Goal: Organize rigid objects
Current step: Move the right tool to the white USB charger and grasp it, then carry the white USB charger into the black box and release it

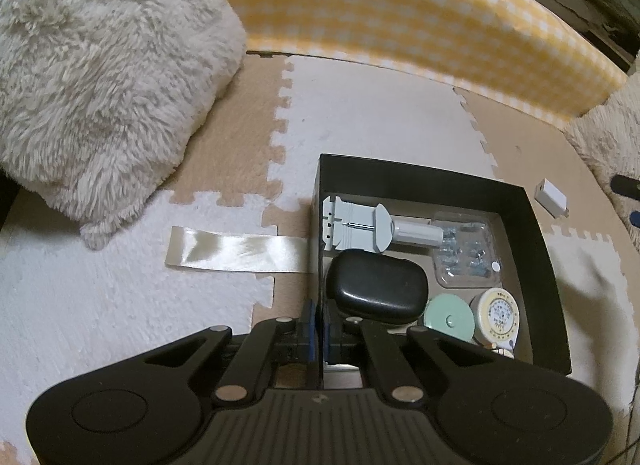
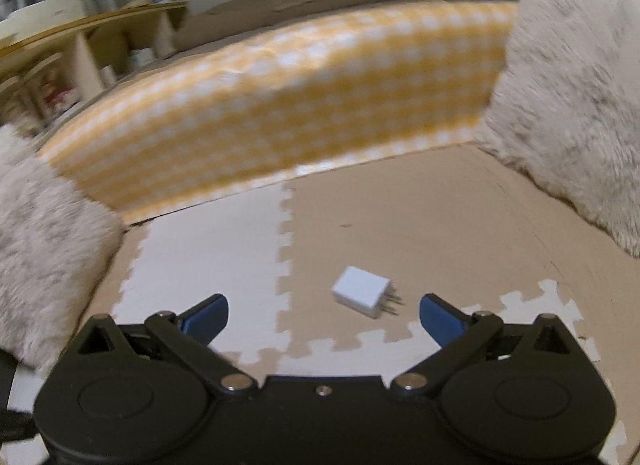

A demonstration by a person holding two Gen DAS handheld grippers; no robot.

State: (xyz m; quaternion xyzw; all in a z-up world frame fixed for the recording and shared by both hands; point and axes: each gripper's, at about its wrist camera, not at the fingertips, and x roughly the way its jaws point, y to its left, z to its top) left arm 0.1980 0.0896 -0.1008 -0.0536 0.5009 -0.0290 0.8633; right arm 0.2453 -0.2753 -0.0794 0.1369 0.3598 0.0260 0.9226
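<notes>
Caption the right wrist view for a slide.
Open right claw faces a white plug adapter lying on the foam puzzle mat.

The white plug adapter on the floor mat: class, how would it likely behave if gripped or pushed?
The white plug adapter looks like a stiff, boxy plastic block, so it probably won't bend or roll. Its smooth faces could slip between the right gripper fingers. Its metal prongs stick out sideways and might snag the mat when pushed.
</notes>
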